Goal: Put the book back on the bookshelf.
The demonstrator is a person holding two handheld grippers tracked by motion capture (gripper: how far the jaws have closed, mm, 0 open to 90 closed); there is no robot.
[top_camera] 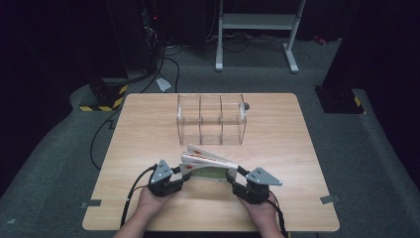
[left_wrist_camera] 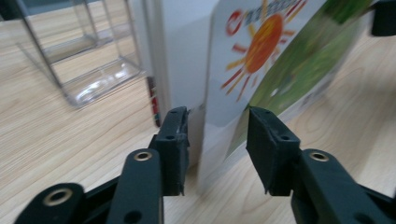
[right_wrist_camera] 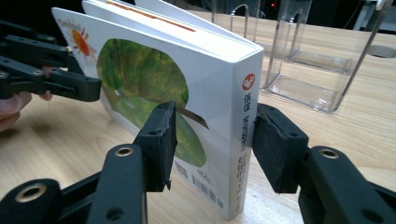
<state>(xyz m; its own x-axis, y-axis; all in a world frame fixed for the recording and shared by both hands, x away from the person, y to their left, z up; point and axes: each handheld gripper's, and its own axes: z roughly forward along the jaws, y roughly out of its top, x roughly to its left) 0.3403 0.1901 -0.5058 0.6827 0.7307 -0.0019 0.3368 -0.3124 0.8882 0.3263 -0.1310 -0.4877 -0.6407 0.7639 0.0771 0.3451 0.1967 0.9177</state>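
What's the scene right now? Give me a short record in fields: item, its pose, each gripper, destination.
item: book with a white spine and a green and sun cover
pose: standing on edge on the table, pages fanned apart at the top
left gripper: jaws astride the book's open edge, gap visible on the cover side
right gripper: jaws astride the spine end, one pad at the spine
destination: clear divided organizer, beyond the book, nothing visible inside

Close view along two black jaws rising from the bottom edge. The left gripper (left_wrist_camera: 217, 140) stands slightly open around the edge of an upright white book (left_wrist_camera: 261, 60), its cover showing an orange sun and green. A clear plastic organizer (left_wrist_camera: 88, 60) sits at upper left on the light wooden table (left_wrist_camera: 56, 135).
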